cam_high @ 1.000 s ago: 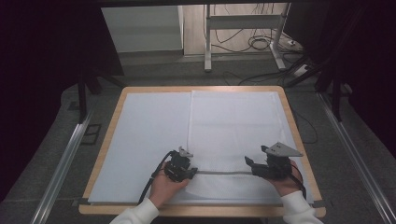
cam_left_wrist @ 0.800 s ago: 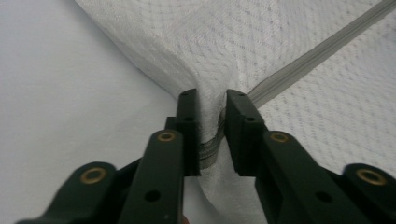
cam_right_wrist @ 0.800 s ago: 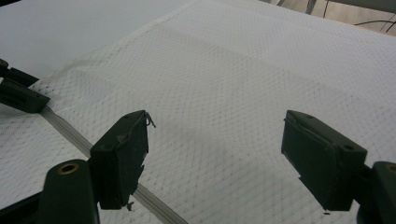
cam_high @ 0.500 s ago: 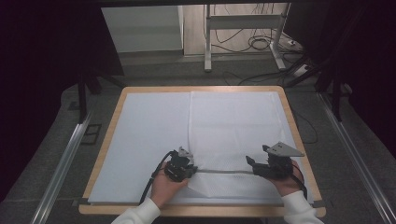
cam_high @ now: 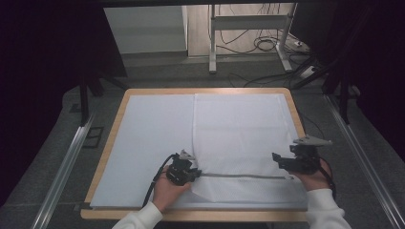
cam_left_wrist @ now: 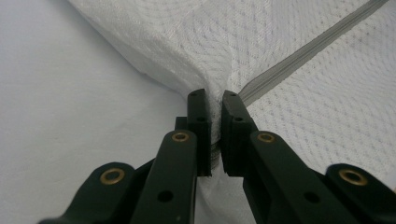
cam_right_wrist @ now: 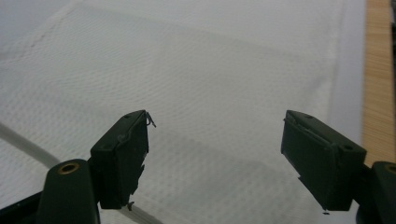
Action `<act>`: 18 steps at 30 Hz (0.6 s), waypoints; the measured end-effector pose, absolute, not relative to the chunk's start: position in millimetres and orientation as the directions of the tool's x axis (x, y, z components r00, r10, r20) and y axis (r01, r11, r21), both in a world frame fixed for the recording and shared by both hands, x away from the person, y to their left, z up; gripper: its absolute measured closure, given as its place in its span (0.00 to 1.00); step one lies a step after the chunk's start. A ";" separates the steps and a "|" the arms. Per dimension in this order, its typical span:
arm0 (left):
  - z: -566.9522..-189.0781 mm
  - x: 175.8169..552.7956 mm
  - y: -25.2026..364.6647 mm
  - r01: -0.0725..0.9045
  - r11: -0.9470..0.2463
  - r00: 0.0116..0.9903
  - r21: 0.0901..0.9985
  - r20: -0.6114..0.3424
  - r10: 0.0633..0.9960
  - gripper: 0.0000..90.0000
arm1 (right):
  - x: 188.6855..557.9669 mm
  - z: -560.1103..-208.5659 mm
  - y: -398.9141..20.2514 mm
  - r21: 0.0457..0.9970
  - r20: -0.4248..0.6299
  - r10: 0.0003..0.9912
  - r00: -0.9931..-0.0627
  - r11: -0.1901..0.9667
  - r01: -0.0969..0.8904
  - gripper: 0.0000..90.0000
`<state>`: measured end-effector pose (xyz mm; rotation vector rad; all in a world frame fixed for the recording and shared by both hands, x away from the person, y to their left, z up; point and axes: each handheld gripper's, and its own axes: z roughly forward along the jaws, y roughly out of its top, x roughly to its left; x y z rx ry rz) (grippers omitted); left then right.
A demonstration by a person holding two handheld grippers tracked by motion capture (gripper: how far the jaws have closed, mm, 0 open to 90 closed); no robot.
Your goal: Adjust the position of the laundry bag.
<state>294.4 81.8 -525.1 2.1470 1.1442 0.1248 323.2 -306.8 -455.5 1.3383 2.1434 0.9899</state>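
Fabric covers most of the worktop (cam_high: pixel 111 157): a plain pale sheet (cam_high: pixel 148 129) lies flat over the wooden board, and on its right half rests a white quilted cover (cam_high: pixel 239 129) with a dotted weave and a grey zip (cam_high: pixel 243 176) running along near its front edge. The cover's far edge reaches almost to the back of the board, and its right side lies close to the right rim.

The left hand-held gripper (cam_high: pixel 191 172) sits at the cover's front left corner, where the zip begins. In the left gripper view its two black jaws have just been closing and now stand clamped together on a pinch of the quilted cover (cam_left_wrist: pixel 280 37), with the cloth bunched and squeezed in the narrow gap between the pads. The grey zip (cam_left_wrist: pixel 308 49) runs away from that pinch toward the upper right, and the bare sheet (cam_left_wrist: pixel 60 107) lies to the left of it.

The right hand-held gripper (cam_high: pixel 279 160) is over at the right end of the zip, near the board's right edge, held in a hand (cam_high: pixel 315 179) with a white sleeve. Its jaws stand wide apart with nothing between them; the right gripper view shows the flat cover (cam_right_wrist: pixel 210 70) lying below them and the wooden rim (cam_right_wrist: pixel 379 74) at the right.
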 end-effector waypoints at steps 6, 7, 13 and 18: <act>-524.8 293.3 81.9 0.696 -0.365 0.603 0.619 -0.227 0.764 0.94 | 326.6 -456.9 -331.7 0.731 0.011 0.921 -0.389 0.258 0.631 0.26; -524.8 293.4 81.8 0.696 -0.366 0.604 0.618 -0.228 0.764 0.94 | 327.0 -458.4 -336.5 0.725 0.015 0.924 -0.381 0.252 0.641 0.27; -524.5 293.4 82.3 0.697 -0.360 0.603 0.620 -0.236 0.762 0.94 | 331.8 -467.3 -358.4 0.684 0.044 0.942 -0.332 0.214 0.698 0.33; -524.4 293.2 82.2 0.695 -0.366 0.606 0.619 -0.232 0.761 0.94 | 335.5 -473.9 -363.5 0.644 0.067 0.945 -0.320 0.204 0.737 0.39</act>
